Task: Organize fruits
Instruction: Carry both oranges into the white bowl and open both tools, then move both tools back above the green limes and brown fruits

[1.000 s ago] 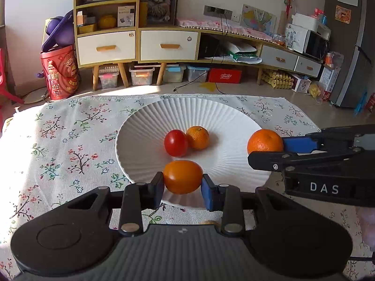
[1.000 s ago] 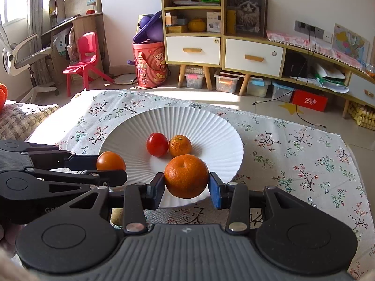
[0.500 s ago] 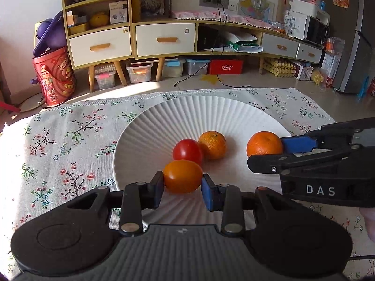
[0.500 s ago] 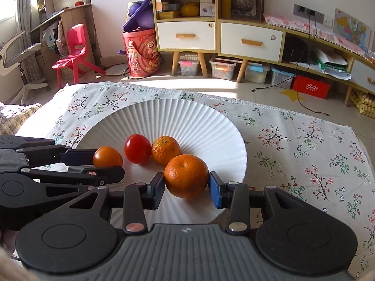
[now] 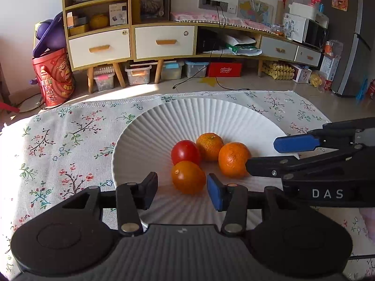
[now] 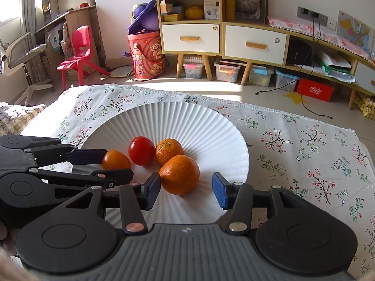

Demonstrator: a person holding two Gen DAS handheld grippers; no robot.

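A white ribbed plate sits on a floral tablecloth at frame centre and carries four fruits in one cluster. In the left wrist view, the left gripper is spread wide at lower centre, both pads clear of the orange tomato resting on the plate between them. The red tomato touches it from above. A small mandarin lies at upper right of the red tomato, and a larger mandarin lies right of centre.

The right gripper enters from the right edge, its fingers parted, the lower finger overlapping the larger mandarin's right side.

The right wrist view shows the right gripper open around the larger mandarin; the left pad is at its edge, the right pad clear. The left gripper partly hides the orange tomato at left. A red child's chair at upper left shows in this view only.
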